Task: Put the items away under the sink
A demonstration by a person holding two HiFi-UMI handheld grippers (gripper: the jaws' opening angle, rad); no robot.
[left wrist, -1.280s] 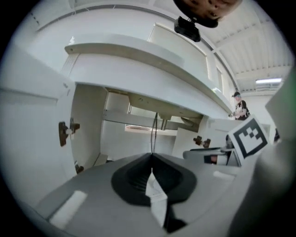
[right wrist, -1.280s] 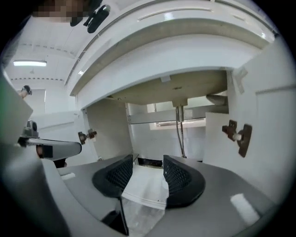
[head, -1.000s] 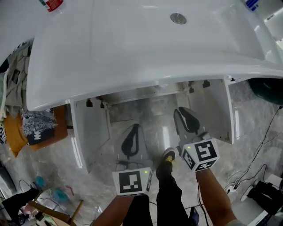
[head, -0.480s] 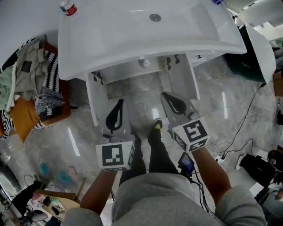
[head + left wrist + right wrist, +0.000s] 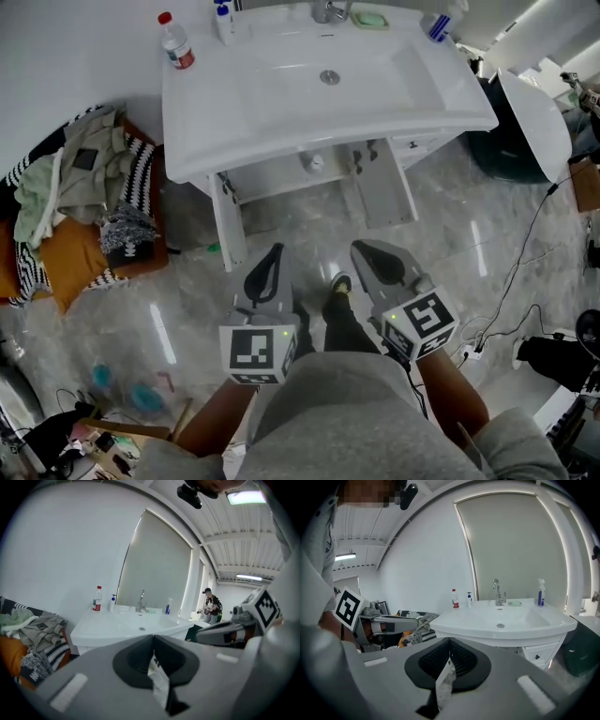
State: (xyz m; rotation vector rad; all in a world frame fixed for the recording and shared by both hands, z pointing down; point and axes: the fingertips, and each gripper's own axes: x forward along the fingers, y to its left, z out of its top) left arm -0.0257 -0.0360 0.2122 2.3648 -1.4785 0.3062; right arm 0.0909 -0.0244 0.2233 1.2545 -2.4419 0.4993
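Observation:
The white sink (image 5: 328,84) stands on a vanity whose two cabinet doors (image 5: 382,187) hang open below it. On its top are a red-capped bottle (image 5: 175,45), a small pump bottle (image 5: 223,23), a green soap dish (image 5: 371,19) and a blue-and-white spray bottle (image 5: 436,26). My left gripper (image 5: 272,255) and right gripper (image 5: 363,250) hover over the marble floor in front of the cabinet, well short of it. Both are shut with nothing between the jaws. The same bottle (image 5: 454,598) and spray bottle (image 5: 541,592) show in the right gripper view.
A heap of clothes and cushions (image 5: 75,216) lies on the floor left of the vanity. A dark bin (image 5: 502,141) with a white lid (image 5: 539,122) stands at the right, with cables (image 5: 525,281) trailing nearby. A person (image 5: 211,611) stands far behind.
The view has pulled back from the open cabinet, so the whole sink top now shows. Both grippers have drawn away from the cabinet opening and stay shut.

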